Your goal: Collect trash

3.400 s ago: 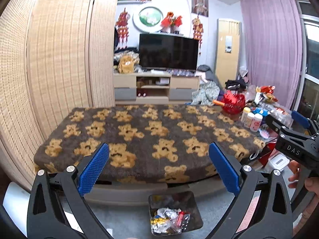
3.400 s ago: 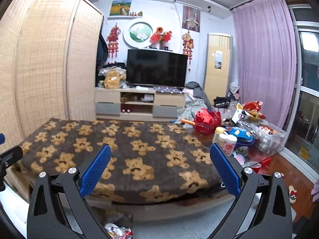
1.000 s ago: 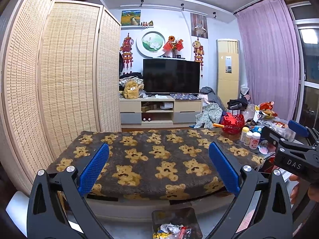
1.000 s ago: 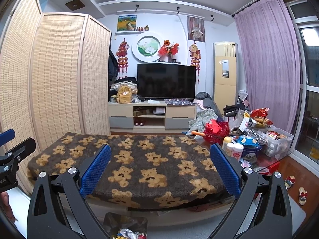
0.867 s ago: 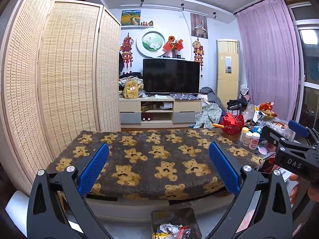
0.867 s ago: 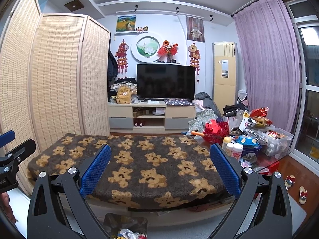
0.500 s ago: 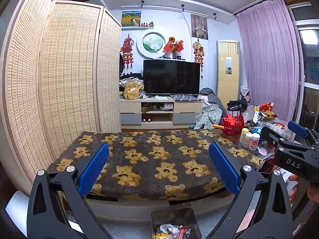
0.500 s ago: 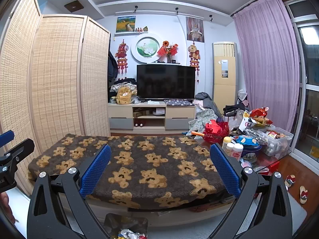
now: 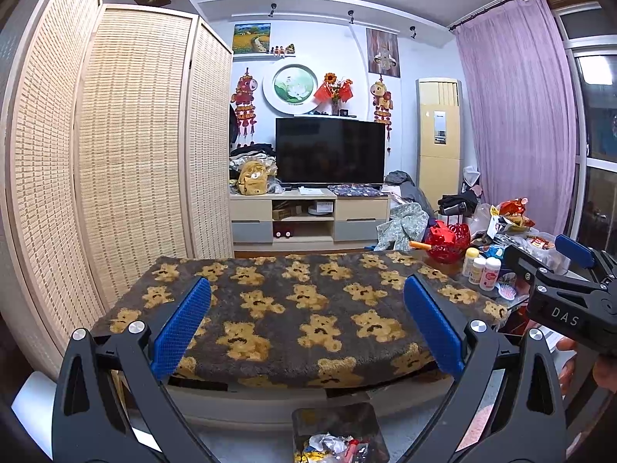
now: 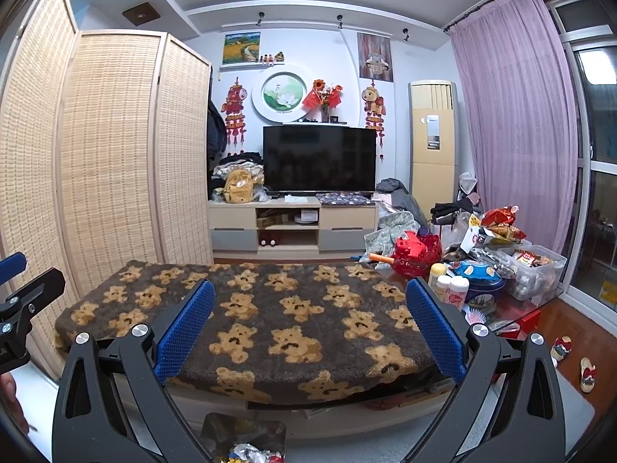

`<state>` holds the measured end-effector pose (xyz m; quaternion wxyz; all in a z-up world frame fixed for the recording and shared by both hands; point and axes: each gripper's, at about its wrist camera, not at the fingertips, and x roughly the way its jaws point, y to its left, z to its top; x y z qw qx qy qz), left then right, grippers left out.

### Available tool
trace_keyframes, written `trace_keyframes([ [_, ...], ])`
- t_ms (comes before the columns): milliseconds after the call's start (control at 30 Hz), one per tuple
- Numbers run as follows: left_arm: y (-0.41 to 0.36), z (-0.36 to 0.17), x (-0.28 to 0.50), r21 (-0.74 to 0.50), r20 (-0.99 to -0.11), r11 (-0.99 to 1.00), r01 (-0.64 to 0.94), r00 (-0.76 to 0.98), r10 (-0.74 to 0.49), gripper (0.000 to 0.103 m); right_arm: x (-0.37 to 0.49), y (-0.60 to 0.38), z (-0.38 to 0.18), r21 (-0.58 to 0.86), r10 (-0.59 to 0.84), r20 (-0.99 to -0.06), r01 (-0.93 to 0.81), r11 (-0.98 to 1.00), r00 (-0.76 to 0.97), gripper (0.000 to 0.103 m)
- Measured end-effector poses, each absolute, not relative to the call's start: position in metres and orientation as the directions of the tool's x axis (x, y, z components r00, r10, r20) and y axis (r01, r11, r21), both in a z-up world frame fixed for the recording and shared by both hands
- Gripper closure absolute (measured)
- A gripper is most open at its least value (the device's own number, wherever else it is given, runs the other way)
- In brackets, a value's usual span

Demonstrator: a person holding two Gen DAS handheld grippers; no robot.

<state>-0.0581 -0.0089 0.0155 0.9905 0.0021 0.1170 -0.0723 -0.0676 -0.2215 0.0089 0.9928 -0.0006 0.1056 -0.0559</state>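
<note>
Reading "DAS", the black right gripper (image 9: 570, 270) and left gripper (image 9: 306, 322) stay wide, empty, lifted higher above the dark trash bin (image 9: 339, 420).

Ahead of the left gripper (image 9: 306, 322) lies a table under a blanket (image 9: 300, 301). Below and just before the gripper, on the floor at the table's near edge, sits a bin (image 9: 339, 420) with wrappers (image 9: 331, 445) in it. The right gripper (image 9: 570, 297) is at its right. Right of the blanket, 3 bottles (image 9: 482, 268) stand beside a basket (image 9: 449, 237). Behind the table, a cabinet (image 9: 308, 218) carries a television (image 9: 329, 152). A folding screen (image 9: 127, 162) stands to the left.
</note>
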Motion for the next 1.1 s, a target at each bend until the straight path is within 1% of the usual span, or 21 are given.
trace_keyframes([
  [700, -0.0074, 0.0177, -0.0566, -0.016, -0.233, 0.99, 0.142, 0.962, -0.142, 0.008, -0.0694, -0.2208, 0.0094, -0.004, -0.111, -0.214, 0.112, 0.994, 0.971, 0.003],
  [1000, -0.002, 0.0161, -0.0546, -0.056, -0.251, 0.987, 0.154, 0.954, -0.163, 0.008, -0.0678, -0.2172, 0.0078, -0.001, -0.112, -0.218, 0.115, 0.993, 0.97, 0.003],
  [1100, -0.0022, 0.0155, -0.0539, -0.046, -0.245, 0.988, 0.147, 0.957, -0.153, 0.008, -0.0675, -0.215, 0.0067, -0.001, -0.113, -0.22, 0.115, 0.993, 0.969, 0.003],
])
